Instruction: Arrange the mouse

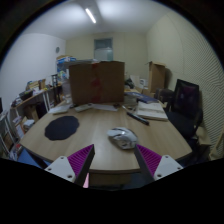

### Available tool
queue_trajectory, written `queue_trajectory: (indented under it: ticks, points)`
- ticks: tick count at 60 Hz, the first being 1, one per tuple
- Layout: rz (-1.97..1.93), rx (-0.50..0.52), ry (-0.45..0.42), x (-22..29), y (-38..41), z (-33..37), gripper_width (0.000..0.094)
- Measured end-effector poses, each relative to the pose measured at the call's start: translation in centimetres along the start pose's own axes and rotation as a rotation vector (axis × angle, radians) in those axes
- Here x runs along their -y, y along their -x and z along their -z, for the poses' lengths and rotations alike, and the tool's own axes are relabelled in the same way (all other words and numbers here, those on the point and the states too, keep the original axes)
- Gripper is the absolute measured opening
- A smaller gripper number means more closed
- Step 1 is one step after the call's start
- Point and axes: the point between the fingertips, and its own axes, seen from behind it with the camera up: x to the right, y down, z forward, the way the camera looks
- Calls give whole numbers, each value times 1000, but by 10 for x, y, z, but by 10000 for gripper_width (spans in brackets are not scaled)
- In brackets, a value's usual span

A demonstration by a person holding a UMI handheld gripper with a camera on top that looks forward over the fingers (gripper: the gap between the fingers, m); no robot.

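Gripper view shows the gripper released, its two fingers spread wide with nothing between them. The mouse rests on the table, just ahead of the fingers and slightly toward the right finger. A dark round mat lies on the table to the left, well apart from the mouse.

Risks, as judged from this position:
- The mouse sits off the centre line. A straight descent could set the right finger on its shell instead of beside it, pushing it away.
- The rounded shell may slip out if the fingers close too high on it.
- A cable, if present, cannot be made out; it could drag during a move.

Pose: the gripper is held above the near table edge, pointing forward and tilted down toward the mouse.
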Motion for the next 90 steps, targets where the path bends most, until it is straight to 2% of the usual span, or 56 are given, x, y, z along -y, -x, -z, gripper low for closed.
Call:
queue_trajectory:
  ticks: [9, 21, 29, 45, 48, 52, 63, 66, 73, 80, 85, 90]
  points:
    - [29, -58, 36, -8, -46, -35, 833]
    - [54, -19, 87, -22, -56, -82, 847]
    - [14, 4, 89, -12, -55, -106, 835]
    - [-16, -51, 76, 9, -65, -150, 846]
    - [-24, -67, 69, 12, -67, -155, 800]
    - [-37, -100, 64, 11, -71, -157, 588]
    - [-148, -143, 46, 12, -77, -148, 431]
    - [-184, -152, 24, 21, -77, -137, 417]
    - [-143, -154, -107, 81, -53, -100, 393]
    - [-119, -84, -214, 151, 25, -76, 390]
    - [-80, -18, -248, 186, 94, -80, 391]
    - [-24, 42, -212, 184, 163, -104, 389]
